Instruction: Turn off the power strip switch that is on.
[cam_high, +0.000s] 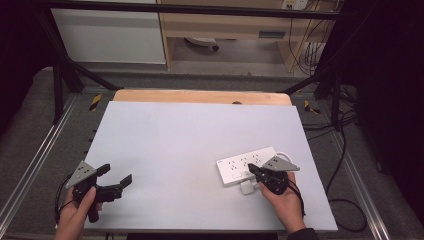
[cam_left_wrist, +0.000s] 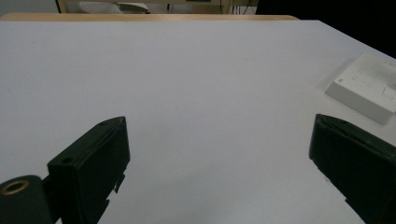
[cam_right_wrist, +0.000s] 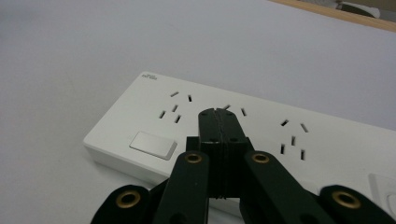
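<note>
A white power strip (cam_high: 240, 166) lies on the right side of the white table top (cam_high: 190, 135); its sockets and rocker switch (cam_right_wrist: 152, 145) face up. My right gripper (cam_high: 253, 170) is shut with nothing between its jaws, and its tips (cam_right_wrist: 217, 115) hover over the strip's (cam_right_wrist: 261, 130) middle sockets; I cannot tell whether they touch. A small white plug block (cam_high: 246, 188) sits against the strip's near edge, beside that hand. My left gripper (cam_high: 116, 175) is held at the near left, wide open and empty (cam_left_wrist: 219, 140), with the strip (cam_left_wrist: 369, 86) far off to its right.
The strip's white cable (cam_high: 285, 155) loops behind the right hand. A wooden edge (cam_high: 200, 96) runs along the table's far side. Black frame posts (cam_high: 58, 90) and cables (cam_high: 345, 150) flank the table.
</note>
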